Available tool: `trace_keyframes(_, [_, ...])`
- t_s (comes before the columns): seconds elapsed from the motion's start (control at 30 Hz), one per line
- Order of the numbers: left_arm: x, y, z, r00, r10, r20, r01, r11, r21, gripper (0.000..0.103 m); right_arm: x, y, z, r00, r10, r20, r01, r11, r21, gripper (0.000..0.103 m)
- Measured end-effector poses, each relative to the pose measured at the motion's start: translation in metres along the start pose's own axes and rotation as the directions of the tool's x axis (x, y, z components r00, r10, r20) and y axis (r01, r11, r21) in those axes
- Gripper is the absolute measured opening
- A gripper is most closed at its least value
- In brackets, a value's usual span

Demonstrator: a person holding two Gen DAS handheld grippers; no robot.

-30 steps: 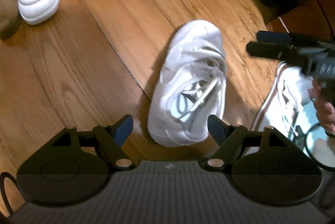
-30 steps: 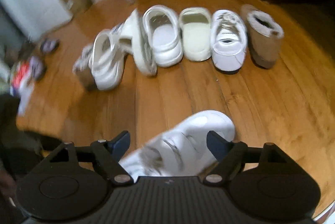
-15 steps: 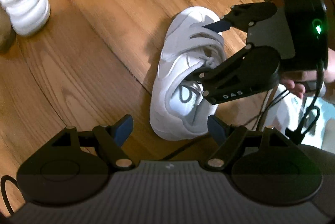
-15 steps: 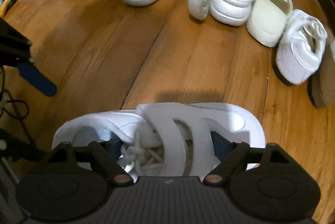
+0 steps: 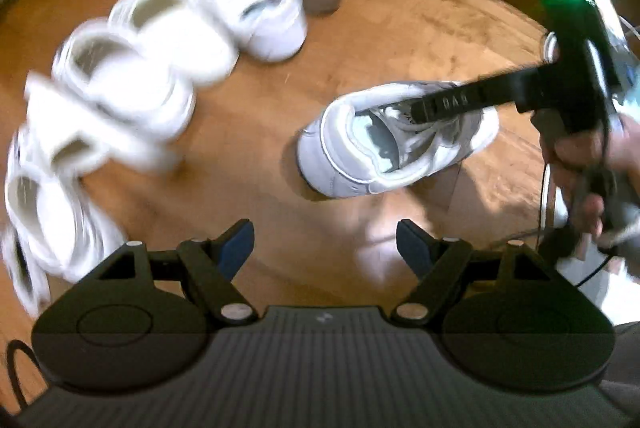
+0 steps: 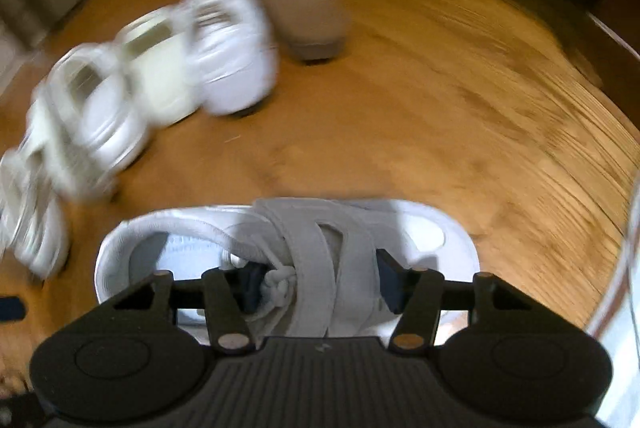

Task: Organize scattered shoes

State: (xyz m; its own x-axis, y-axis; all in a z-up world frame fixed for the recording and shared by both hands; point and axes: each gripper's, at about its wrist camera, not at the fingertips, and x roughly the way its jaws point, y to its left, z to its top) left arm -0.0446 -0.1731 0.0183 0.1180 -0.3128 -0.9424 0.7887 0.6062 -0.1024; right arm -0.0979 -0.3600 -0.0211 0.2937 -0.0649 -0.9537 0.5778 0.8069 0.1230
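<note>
The right gripper [image 6: 316,282], a black two-finger tool with dark blue pads, is clamped on a white strapped sneaker with knotted laces [image 6: 288,248]: one finger sits inside the shoe's mouth against the laces, the other presses the outer side by the straps. From the left wrist view the same sneaker [image 5: 394,139] hangs tilted, heel lowest, above the warm brown wooden plank floor [image 5: 400,27], with its shadow on the boards beneath, and a person's hand [image 5: 588,163] grips the black handle behind it. The left gripper [image 5: 324,248] has its jaws spread wide with nothing between them, hovering over bare floor near the lifted shoe. Toward the far left of the floor a blurred row of pale footwear [image 5: 132,87] stands side by side: white clogs, a cream slipper, a second white sneaker [image 6: 232,47], and at the row's end a tan fleece-lined boot [image 6: 308,7], just beside that sneaker.
</note>
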Motion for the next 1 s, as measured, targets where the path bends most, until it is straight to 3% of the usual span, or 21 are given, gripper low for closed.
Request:
trace_keyframes(0.1, [0.012, -0.005, 0.022, 0.994, -0.106, -0.011, 0.106, 0.994, -0.022, 0.078, 0.0, -0.021, 0.009, 1.0, -0.023, 0.005, 0.022, 0.997, 0.074, 0.057])
trace_keyframes(0.17, [0.021, -0.005, 0.031, 0.991, -0.134, -0.001, 0.134, 0.99, -0.051, 0.078, -0.001, -0.034, 0.013, 1.0, -0.023, 0.012, 0.021, 0.991, 0.135, 0.06])
trace_keyframes(0.27, [0.04, 0.004, 0.043, 0.981, -0.195, 0.001, 0.192, 0.967, -0.167, 0.078, 0.0, -0.054, 0.015, 1.0, 0.01, 0.02, -0.015, 0.973, 0.23, 0.074])
trace_keyframes(0.3, [0.046, 0.009, 0.046, 0.972, -0.235, 0.003, 0.23, 0.946, -0.23, 0.078, -0.004, -0.059, 0.013, 0.999, 0.037, 0.039, -0.045, 0.972, 0.231, 0.074])
trace_keyframes(0.37, [0.055, 0.014, 0.051, 0.948, -0.317, 0.031, 0.309, 0.89, -0.336, 0.078, -0.013, -0.068, 0.009, 0.994, 0.057, 0.09, -0.072, 0.983, 0.172, 0.079])
trace_keyframes(0.47, [0.061, 0.014, 0.05, 0.939, -0.333, 0.088, 0.34, 0.852, -0.399, 0.078, -0.04, -0.08, -0.001, 0.966, 0.101, 0.236, -0.078, 0.991, -0.106, 0.091])
trace_keyframes(0.53, [0.067, 0.012, 0.049, 0.936, -0.331, 0.118, 0.347, 0.826, -0.443, 0.078, -0.044, -0.086, -0.007, 0.954, 0.153, 0.258, -0.076, 0.956, -0.284, 0.092])
trace_keyframes(0.67, [0.083, 0.007, 0.039, 0.935, -0.321, 0.151, 0.35, 0.766, -0.54, 0.078, -0.032, -0.082, -0.018, 0.964, 0.18, 0.195, -0.06, 0.863, -0.501, 0.092])
trace_keyframes(0.77, [0.094, 0.007, 0.031, 0.923, -0.356, 0.144, 0.372, 0.732, -0.571, 0.078, -0.014, -0.056, -0.041, 0.966, 0.113, 0.232, 0.081, 0.721, -0.688, 0.092])
trace_keyframes(0.8, [0.097, 0.008, 0.029, 0.921, -0.365, 0.132, 0.371, 0.728, -0.577, 0.078, -0.006, -0.047, -0.048, 0.963, 0.086, 0.255, 0.132, 0.675, -0.726, 0.092])
trace_keyframes(0.87, [0.099, 0.011, 0.026, 0.926, -0.365, 0.1, 0.353, 0.739, -0.574, 0.078, 0.003, -0.034, -0.054, 0.96, 0.072, 0.27, 0.165, 0.633, -0.756, 0.092])
trace_keyframes(1.0, [0.103, 0.018, 0.021, 0.939, -0.337, 0.073, 0.316, 0.756, -0.574, 0.078, 0.029, -0.015, -0.057, 0.97, 0.042, 0.241, 0.166, 0.608, -0.777, 0.092])
